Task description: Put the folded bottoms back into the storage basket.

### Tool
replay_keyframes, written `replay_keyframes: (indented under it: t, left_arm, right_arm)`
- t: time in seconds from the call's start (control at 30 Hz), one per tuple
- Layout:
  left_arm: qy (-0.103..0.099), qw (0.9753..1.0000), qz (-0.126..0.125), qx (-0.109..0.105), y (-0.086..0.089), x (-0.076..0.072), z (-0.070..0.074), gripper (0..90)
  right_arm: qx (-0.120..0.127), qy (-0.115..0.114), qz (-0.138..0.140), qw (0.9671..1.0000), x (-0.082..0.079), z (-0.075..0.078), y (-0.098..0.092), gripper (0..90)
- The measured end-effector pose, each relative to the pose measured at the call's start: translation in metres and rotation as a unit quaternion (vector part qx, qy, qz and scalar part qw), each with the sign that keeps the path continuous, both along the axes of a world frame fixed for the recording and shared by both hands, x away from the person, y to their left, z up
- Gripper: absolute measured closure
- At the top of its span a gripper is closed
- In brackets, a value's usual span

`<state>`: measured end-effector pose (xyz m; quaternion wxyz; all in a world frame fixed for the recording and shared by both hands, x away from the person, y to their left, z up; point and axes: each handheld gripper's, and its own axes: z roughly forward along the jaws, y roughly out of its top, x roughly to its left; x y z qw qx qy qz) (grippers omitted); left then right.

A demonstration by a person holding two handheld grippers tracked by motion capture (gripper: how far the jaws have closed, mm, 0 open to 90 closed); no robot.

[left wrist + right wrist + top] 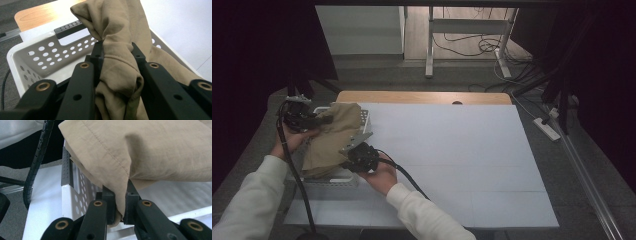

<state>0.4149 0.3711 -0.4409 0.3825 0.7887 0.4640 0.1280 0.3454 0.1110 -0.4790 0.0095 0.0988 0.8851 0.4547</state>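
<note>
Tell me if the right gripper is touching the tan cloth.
Touching. The right gripper view shows the right gripper with both jaws pinching a fold of the tan cloth.

Tan garment (333, 140), bunched, lifted over white perforated basket (337, 177)

This place looks like a laboratory or a recording studio for tests, not a home. The bench (452, 97) has a wooden top, and a plain white sheet (452, 160) covers most of it. Dark curtains (257, 45) hang on both sides and close the work place. Behind the bench, the floor is grey carpet (412, 80), and many loose black cables (472, 45) lie there near the white metal legs of another table (430, 45). A white power strip (547, 128) lies on the floor at the right, beside a metal rail (587, 180).
</note>
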Motion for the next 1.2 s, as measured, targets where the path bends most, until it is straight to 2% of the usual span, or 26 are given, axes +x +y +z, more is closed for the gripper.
replay_keyframes:
  t: [0.23, 0.3, 0.33, 0.37, 0.4, 0.43, 0.47, 0.5, 0.57, 0.6, 0.83, 0.93, 1.1, 1.2]
  left_arm:
    - [0.001, 1.0000, 0.003, -0.002, 0.003, -0.001, -0.002, 71.4]
    - [0.003, 0.9999, 0.010, 0.001, 0.004, -0.001, -0.003, 69.4]
    - [0.005, 0.9996, 0.026, 0.004, 0.004, 0.000, -0.004, 63.1]
    - [0.011, 0.9991, 0.040, 0.008, 0.004, 0.001, -0.004, 49.9]
    - [0.016, 0.9986, 0.049, 0.013, 0.004, 0.002, -0.005, 36.5]
    - [0.018, 0.9983, 0.052, 0.018, 0.003, 0.002, -0.005, 30.2]
    - [0.019, 0.9983, 0.051, 0.020, 0.003, 0.002, -0.005, 27.8]
    - [0.018, 0.9984, 0.052, 0.015, 0.003, 0.001, -0.004, 26.0]
    - [0.013, 0.9986, 0.051, 0.009, 0.003, 0.000, -0.003, 25.1]
    - [0.011, 0.9988, 0.048, 0.006, 0.002, -0.001, -0.002, 25.3]
    - [-0.007, 0.9996, 0.027, -0.002, -0.012, -0.011, 0.008, 27.1]
    - [-0.014, 0.9997, 0.019, -0.005, -0.021, -0.017, 0.012, 27.4]
    - [-0.018, 0.9998, 0.009, 0.000, -0.041, -0.027, 0.017, 26.9]
    - [-0.024, 0.9997, 0.003, -0.004, -0.053, -0.035, 0.018, 27.1]
  right_arm:
    - [0.003, 0.002, 0.000, 1.0000, 0.001, -0.001, 0.002, 82.5]
    - [0.003, 0.005, 0.001, 1.0000, 0.001, -0.001, 0.003, 81.7]
    - [0.001, 0.006, 0.003, 1.0000, 0.001, -0.002, 0.004, 78.3]
    - [-0.001, 0.005, 0.003, 1.0000, 0.001, -0.002, 0.005, 67.7]
    - [-0.007, 0.008, 0.001, 0.9999, 0.001, -0.003, 0.007, 51.2]
    - [-0.022, 0.011, -0.004, 0.9997, 0.002, -0.004, 0.010, 40.2]
    - [-0.035, 0.014, -0.011, 0.9992, 0.003, -0.004, 0.012, 38.5]
    - [-0.036, 0.022, -0.012, 0.9990, 0.004, -0.003, 0.011, 37.5]
    - [-0.018, 0.047, -0.010, 0.9987, 0.005, 0.000, 0.007, 37.0]
    - [-0.012, 0.051, -0.010, 0.9986, 0.005, 0.002, 0.004, 36.7]
    - [0.018, 0.040, -0.013, 0.9990, 0.004, 0.016, -0.018, 35.1]
    - [0.017, 0.031, -0.020, 0.9992, 0.006, 0.019, -0.031, 34.8]
    - [0.024, 0.029, -0.036, 0.9987, 0.010, 0.021, -0.060, 34.4]
    - [0.029, 0.029, -0.043, 0.9982, 0.010, 0.021, -0.081, 34.3]
